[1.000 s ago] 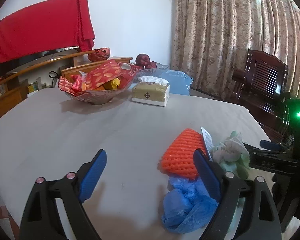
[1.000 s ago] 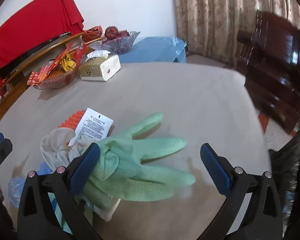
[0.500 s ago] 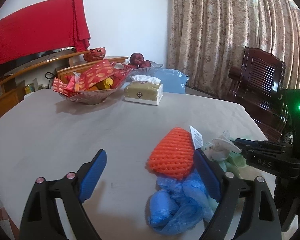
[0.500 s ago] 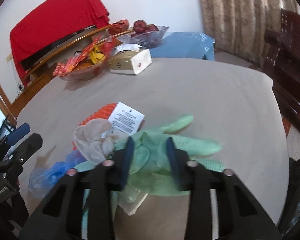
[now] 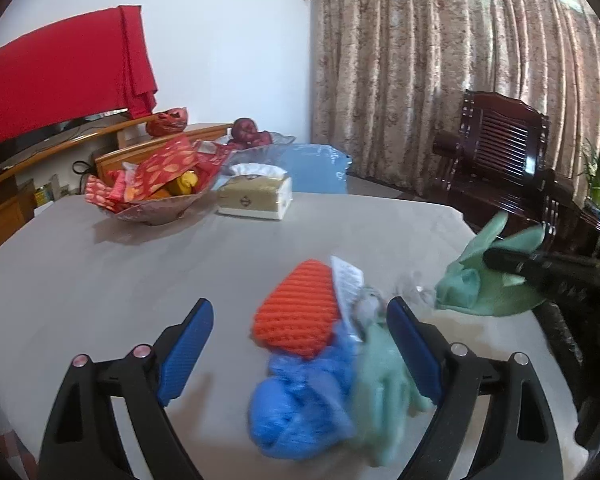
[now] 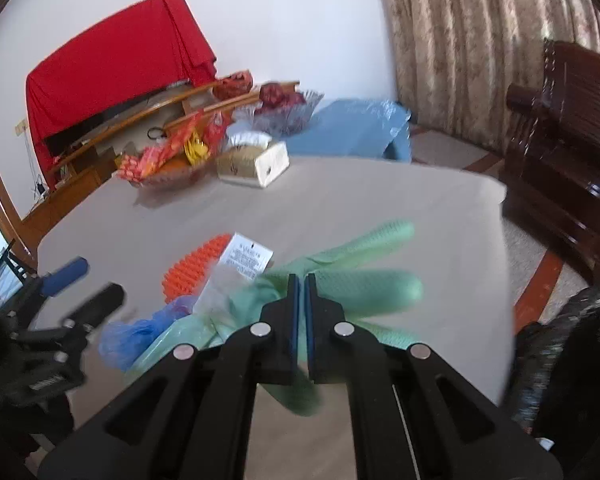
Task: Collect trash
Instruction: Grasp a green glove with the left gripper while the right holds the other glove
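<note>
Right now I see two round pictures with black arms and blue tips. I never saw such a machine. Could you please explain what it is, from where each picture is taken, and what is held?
No robot: a person holds a two-finger tool in each hand, each with a fisheye camera looking along its fingers. From the left tool, open and empty, you see a grey table with an orange foam net, a crumpled blue plastic bag, a printed packet, a tissue box and a snack bowl. The right tool has just closed on a green rubber glove.
</note>
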